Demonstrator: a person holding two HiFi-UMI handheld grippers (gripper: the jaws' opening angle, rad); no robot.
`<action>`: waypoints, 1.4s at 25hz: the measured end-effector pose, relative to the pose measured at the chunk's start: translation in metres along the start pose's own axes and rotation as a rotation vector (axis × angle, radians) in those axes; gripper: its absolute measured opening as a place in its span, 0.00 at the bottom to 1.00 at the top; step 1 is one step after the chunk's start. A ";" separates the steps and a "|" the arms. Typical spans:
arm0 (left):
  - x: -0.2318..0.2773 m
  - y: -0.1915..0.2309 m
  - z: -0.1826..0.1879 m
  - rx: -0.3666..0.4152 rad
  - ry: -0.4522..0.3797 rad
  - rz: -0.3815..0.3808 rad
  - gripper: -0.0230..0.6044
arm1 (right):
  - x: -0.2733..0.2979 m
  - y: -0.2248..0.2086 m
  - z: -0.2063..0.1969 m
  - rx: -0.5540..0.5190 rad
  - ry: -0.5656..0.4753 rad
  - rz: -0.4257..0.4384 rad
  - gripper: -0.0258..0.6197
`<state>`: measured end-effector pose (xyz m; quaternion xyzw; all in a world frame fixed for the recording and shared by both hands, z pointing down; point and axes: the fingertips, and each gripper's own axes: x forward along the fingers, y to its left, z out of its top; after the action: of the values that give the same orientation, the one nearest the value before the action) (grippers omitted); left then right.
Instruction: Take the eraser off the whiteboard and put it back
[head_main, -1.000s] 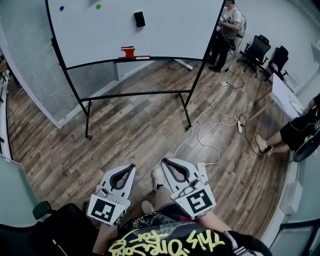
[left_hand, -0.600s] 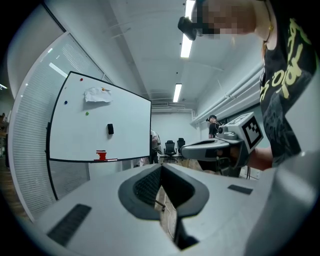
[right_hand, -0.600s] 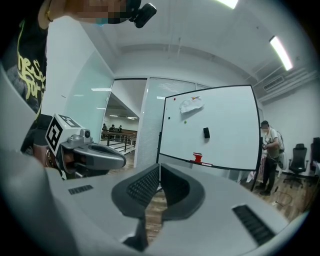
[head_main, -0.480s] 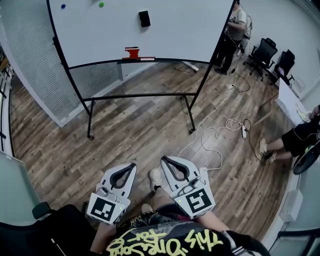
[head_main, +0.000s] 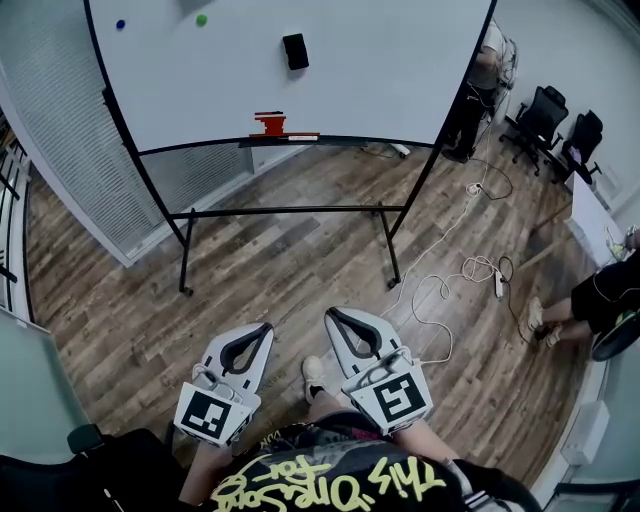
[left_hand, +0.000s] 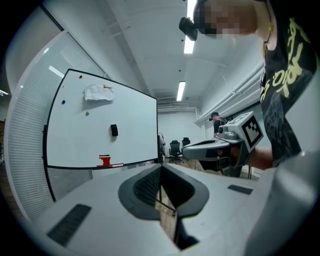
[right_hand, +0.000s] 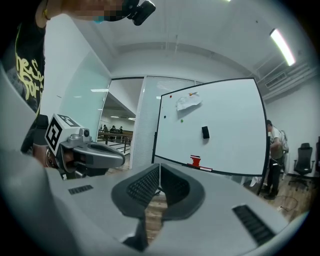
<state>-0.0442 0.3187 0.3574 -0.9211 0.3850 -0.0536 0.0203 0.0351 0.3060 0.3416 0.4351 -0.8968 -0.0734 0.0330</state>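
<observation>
A black eraser sticks to the whiteboard, well ahead of me; it shows also in the left gripper view as eraser and in the right gripper view as eraser. A red object and a marker sit on the board's tray. My left gripper and right gripper are held level near my body, far from the board. Both are shut with nothing between the jaws.
The whiteboard stands on a black wheeled frame on a wood floor. White cables and a power strip lie at the right. A person stands by the board's right edge; another sits at far right. Office chairs stand behind.
I have moved closer to the whiteboard; the board and its stand sit lower and larger in the head view. Both grippers stay shut and side by side.
</observation>
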 end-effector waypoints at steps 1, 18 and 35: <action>0.005 0.006 0.000 0.014 0.010 0.004 0.05 | 0.006 -0.005 0.001 0.002 -0.004 0.002 0.06; 0.097 0.073 0.025 -0.011 -0.027 0.088 0.05 | 0.086 -0.097 0.005 0.041 -0.058 0.056 0.06; 0.155 0.086 0.024 -0.015 -0.036 0.082 0.05 | 0.111 -0.140 -0.015 0.081 -0.053 0.073 0.06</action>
<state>0.0057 0.1476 0.3396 -0.9055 0.4224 -0.0331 0.0224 0.0768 0.1319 0.3329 0.4011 -0.9148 -0.0474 -0.0055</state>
